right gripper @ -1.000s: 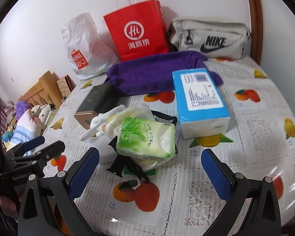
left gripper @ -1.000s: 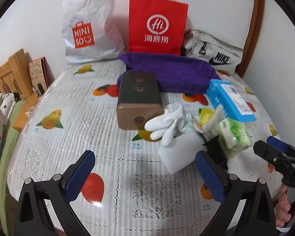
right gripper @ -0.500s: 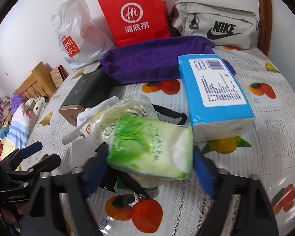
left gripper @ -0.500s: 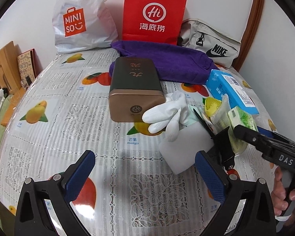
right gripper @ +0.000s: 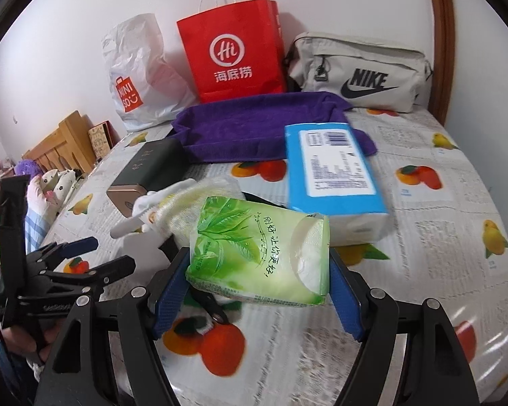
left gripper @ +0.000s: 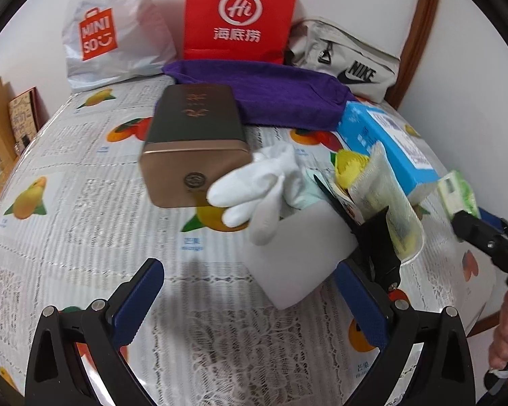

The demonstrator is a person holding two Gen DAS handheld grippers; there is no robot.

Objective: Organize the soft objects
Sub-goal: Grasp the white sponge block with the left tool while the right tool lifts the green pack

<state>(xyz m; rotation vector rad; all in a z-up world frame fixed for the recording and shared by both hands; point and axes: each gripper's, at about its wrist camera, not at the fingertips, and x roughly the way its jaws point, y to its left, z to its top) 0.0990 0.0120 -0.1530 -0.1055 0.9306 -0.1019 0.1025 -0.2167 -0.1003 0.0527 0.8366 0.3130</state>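
green tissue pack [right gripper: 259, 252] hiding black strap, far items blurred

red paper bag [right gripper: 235, 50] | white plastic bag [right gripper: 142, 74] | brown tin [left gripper: 194, 145] beside fruit-print tablecloth [right gripper: 423, 223]

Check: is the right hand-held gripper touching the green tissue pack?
Touching. The right wrist view shows the right hand-held gripper with both blue pads pressed against the sides of the green tissue pack.

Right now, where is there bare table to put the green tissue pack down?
Bare cloth lies left of the brown-ended dark tin box, and right of the blue tissue box. Around the white glove and white block it is crowded.
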